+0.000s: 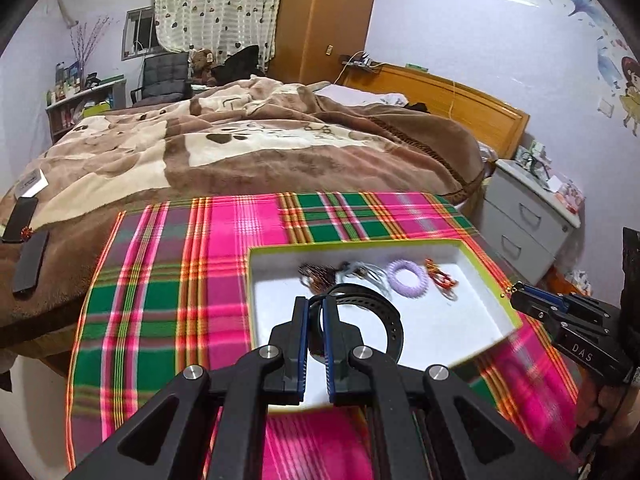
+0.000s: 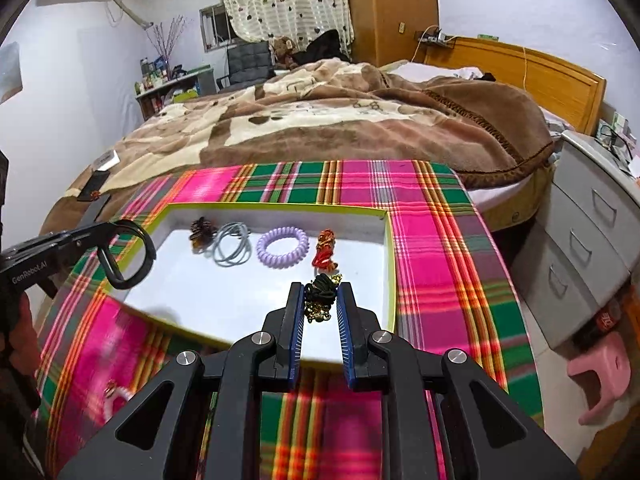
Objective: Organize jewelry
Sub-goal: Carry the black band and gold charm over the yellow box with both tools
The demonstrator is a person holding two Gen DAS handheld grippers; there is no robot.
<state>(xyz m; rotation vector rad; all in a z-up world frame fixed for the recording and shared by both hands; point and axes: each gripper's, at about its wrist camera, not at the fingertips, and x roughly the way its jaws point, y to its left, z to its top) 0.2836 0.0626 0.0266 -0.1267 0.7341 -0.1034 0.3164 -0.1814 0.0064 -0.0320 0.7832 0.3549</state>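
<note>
A white tray with a lime-green rim (image 1: pixel 360 245) (image 2: pixel 280 207) lies on a plaid cloth. In it are a brown beaded piece (image 2: pixel 200 230), grey hair ties (image 2: pixel 232 248), a purple spiral hair tie (image 1: pixel 407 278) (image 2: pixel 283 253) and a red-orange knotted piece (image 1: pixel 440 277) (image 2: pixel 326 250). My left gripper (image 1: pixel 315 302) (image 2: pixel 102 236) is shut on a black looped band (image 1: pixel 380 312) (image 2: pixel 134 258), held over the tray's near-left corner. My right gripper (image 2: pixel 321 288) (image 1: pixel 514 290) is shut on a black-and-gold bundle (image 2: pixel 322 298), above the tray's near-right part.
The pink-green plaid cloth (image 1: pixel 168 280) (image 2: pixel 432 240) covers the work surface beside a bed with a brown blanket (image 1: pixel 260 140). Dark phones (image 1: pixel 28 264) lie on the bed at left. A grey drawer unit (image 2: pixel 580 240) and pink stool (image 2: pixel 600 376) stand at right. A pink-white piece (image 2: pixel 116 396) lies on the near-left cloth.
</note>
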